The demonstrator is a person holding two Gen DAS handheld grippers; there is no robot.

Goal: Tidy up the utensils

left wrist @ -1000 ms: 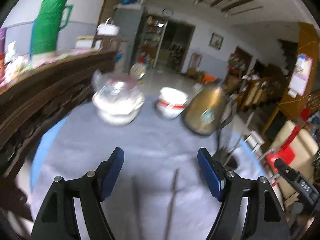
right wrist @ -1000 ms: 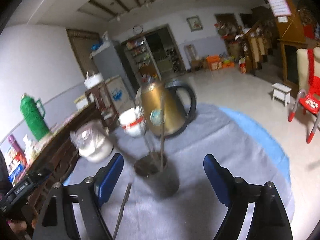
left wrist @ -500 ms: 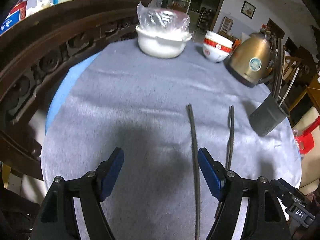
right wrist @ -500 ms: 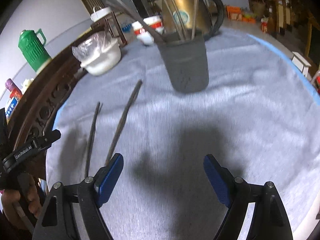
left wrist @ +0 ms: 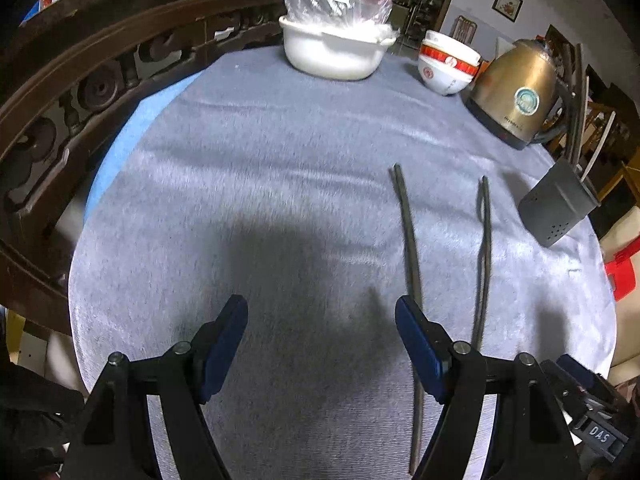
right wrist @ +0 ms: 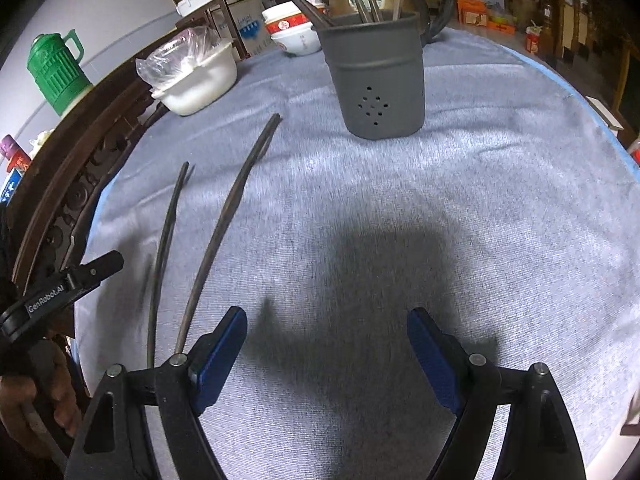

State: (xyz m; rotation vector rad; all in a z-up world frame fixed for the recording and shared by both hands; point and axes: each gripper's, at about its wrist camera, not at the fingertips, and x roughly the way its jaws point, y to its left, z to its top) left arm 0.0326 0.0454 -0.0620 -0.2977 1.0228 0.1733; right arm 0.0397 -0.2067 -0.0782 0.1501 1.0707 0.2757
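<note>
Both grippers have dropped and tipped down since a second ago; views now show the tabletop, not the room.

Left wrist view: left gripper [left wrist: 321,334] jaws wide, nothing between them, over bare grey cloth [left wrist: 260,184]. Two pairs of dark chopsticks lie on the cloth: nearer pair [left wrist: 409,236] runs under the right-hand finger, second pair [left wrist: 485,248] just right of it, the two apart. Grey utensil holder [left wrist: 558,210] stands further right near the table edge, several sticks in it. Far side: one white pot covered with plastic wrap [left wrist: 334,54], stacked red-and-white bowls [left wrist: 446,66], one gold kettle [left wrist: 516,96]. Carved dark wooden rail [left wrist: 60,92] curves along the left edge.

Right wrist view: right gripper [right wrist: 327,344] jaws wide, empty, over cloth. Same two pairs of chopsticks to its left, one [right wrist: 166,248] beside the other [right wrist: 224,224], the latter ending at the left-hand finger. Holder straight ahead, nothing in between. Green thermos [right wrist: 58,74] on the sideboard. Person's hand [right wrist: 36,396] on the other gripper's handle at lower left. Blue table edge shows beyond the cloth.
</note>
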